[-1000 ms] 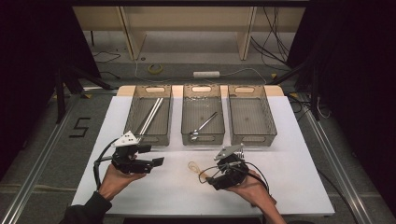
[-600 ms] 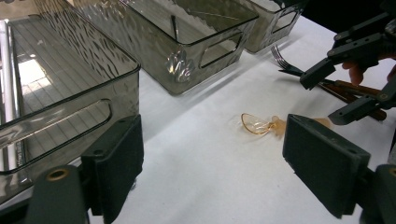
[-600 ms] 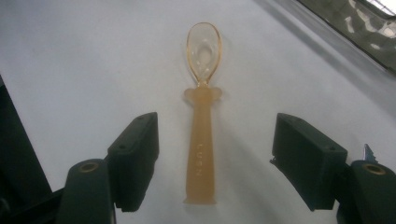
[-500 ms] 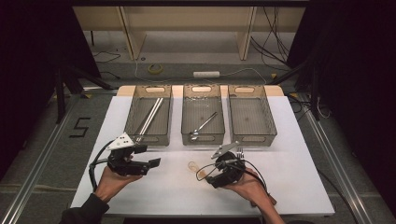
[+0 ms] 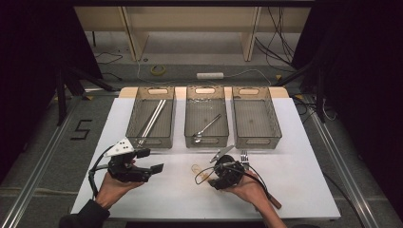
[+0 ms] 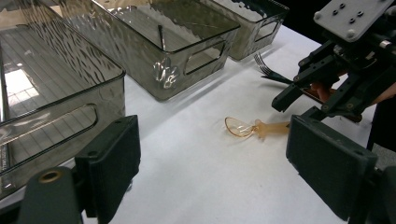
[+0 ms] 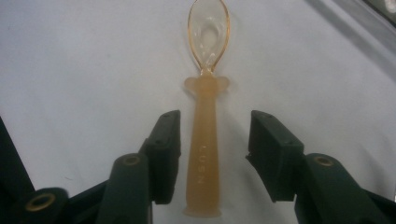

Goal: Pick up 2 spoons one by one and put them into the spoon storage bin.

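Note:
A translucent orange spoon (image 5: 196, 169) lies on the white table (image 5: 180, 199), bowl pointing left. In the right gripper view its handle (image 7: 204, 154) runs between my two open jaws, and neither pad touches it. My right gripper (image 5: 205, 175) is low over the table at the handle end, also seen from the left gripper view (image 6: 301, 106). My left gripper (image 5: 153, 160) is open and holds nothing, raised over the table's left front. Its jaws (image 6: 222, 163) frame the spoon (image 6: 247, 127) from a distance.
Three grey bins stand in a row at the back: the left bin (image 5: 142, 141) holds metal rods (image 5: 152, 118), the middle bin (image 5: 205, 141) a metal spoon (image 5: 206, 127), and the right bin (image 5: 256, 141) nothing I can see. A fork (image 5: 244, 156) lies beside my right hand.
Both grippers have shifted slightly left. The right one has closed in on the spoon's handle. The spoon has not moved.

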The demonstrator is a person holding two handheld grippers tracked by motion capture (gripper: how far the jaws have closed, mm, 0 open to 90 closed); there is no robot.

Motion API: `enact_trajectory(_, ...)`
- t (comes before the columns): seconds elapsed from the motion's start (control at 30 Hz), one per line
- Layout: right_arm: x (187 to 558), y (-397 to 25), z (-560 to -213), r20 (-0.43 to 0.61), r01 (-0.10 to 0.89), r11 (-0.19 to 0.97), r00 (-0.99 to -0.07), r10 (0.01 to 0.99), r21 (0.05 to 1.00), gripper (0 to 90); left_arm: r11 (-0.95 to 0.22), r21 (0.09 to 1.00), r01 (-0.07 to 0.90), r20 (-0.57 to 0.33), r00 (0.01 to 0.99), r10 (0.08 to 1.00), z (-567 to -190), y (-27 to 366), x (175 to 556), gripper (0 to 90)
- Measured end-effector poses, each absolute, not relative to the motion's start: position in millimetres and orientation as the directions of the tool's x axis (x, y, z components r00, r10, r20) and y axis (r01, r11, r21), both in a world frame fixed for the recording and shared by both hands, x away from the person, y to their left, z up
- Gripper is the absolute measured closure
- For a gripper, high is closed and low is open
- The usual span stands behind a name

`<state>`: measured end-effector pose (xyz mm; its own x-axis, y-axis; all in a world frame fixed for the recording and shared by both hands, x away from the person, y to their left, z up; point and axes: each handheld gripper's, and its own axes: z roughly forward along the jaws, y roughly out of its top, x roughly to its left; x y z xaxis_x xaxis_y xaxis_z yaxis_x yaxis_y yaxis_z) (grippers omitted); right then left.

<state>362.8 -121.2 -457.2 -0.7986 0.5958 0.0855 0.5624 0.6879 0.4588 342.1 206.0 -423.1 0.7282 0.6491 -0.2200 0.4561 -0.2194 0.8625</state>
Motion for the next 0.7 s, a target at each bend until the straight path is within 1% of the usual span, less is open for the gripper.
enact_trajectory(0.37, 361.9, -115.7, -462.7, 0.094, 0.563, 0.71, -0.807, 0.584, 0.423, 67.7, -0.219, 0.864, 0.454, -0.216, 0.727, 0.652, -422.5, 207.0, 340.7, 16.8)
enact_trajectory(0.7, 361.0, -113.6, -466.4, 0.078, 0.558, 0.724, -0.81, 0.581, 0.406, 73.4, -0.226, 0.865, 0.448, -0.21, 0.732, 0.648, -422.2, 205.3, 339.9, 16.8)
